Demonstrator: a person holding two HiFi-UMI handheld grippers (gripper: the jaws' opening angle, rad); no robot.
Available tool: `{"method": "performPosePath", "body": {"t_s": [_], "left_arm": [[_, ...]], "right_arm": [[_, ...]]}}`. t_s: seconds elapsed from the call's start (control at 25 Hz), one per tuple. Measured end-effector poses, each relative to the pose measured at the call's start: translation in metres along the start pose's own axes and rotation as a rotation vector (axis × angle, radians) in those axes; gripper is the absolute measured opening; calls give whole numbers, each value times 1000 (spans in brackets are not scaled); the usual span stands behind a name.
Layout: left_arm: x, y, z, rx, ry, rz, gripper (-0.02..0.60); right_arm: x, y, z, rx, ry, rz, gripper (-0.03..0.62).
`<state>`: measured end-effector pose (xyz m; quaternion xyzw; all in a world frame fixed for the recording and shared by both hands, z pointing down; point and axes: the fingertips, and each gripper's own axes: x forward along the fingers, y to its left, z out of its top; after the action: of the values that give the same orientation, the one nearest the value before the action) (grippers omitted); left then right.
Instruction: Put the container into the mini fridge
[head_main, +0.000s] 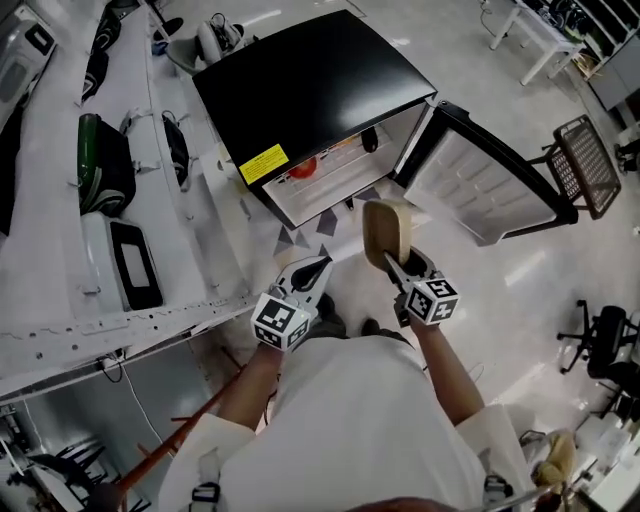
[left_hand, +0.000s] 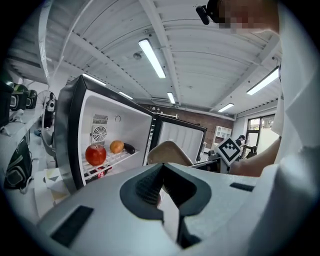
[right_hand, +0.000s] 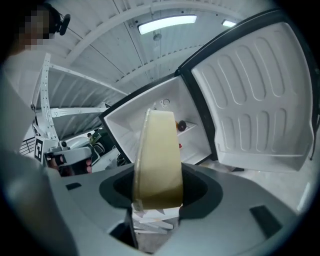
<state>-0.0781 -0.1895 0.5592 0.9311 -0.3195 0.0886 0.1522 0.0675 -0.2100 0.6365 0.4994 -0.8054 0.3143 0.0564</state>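
Container clamped upright between right gripper jaws.

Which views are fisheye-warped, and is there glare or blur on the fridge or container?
Both gripper views: heavy fisheye, dark vignetted corners, ceiling strip lights blown out. Right gripper view: container looms large at centre, darker toward its base; mini fridge interior bright but readable. Head view: milder warp, glare streaks on the floor, fridge top sharp.
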Motion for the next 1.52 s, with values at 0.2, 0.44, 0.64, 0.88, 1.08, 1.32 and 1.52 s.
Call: {"method": "performPosePath", "body": {"t_s": [0.2, 0.44, 0.64, 0.88, 1.08, 1.32, 1.52], "left_arm": [[6, 17, -12, -7, 46, -61, 5], [11, 33, -24, -5, 82, -113, 5], [13, 42, -27, -14, 104, -131, 5], [19, 49, -22, -18, 111, -118, 5], [29, 51, -22, -31, 129, -97, 5], [44, 55, -14, -73, 120, -52, 5], [50, 57, -8, -73, 131, -30, 5]], "right_arm": [[28, -15, -14, 5, 30, -92, 224], [67, -23, -35, 99, 45, -120, 225], [101, -24, -50, 243, 57, -98, 224], [140, -29, -60, 321, 95, -87, 222], [168, -36, -63, 416, 95, -55, 221], [203, -54, -72, 533, 83, -57, 222], [230, -64, -69, 671, 19, -35, 222]]}}
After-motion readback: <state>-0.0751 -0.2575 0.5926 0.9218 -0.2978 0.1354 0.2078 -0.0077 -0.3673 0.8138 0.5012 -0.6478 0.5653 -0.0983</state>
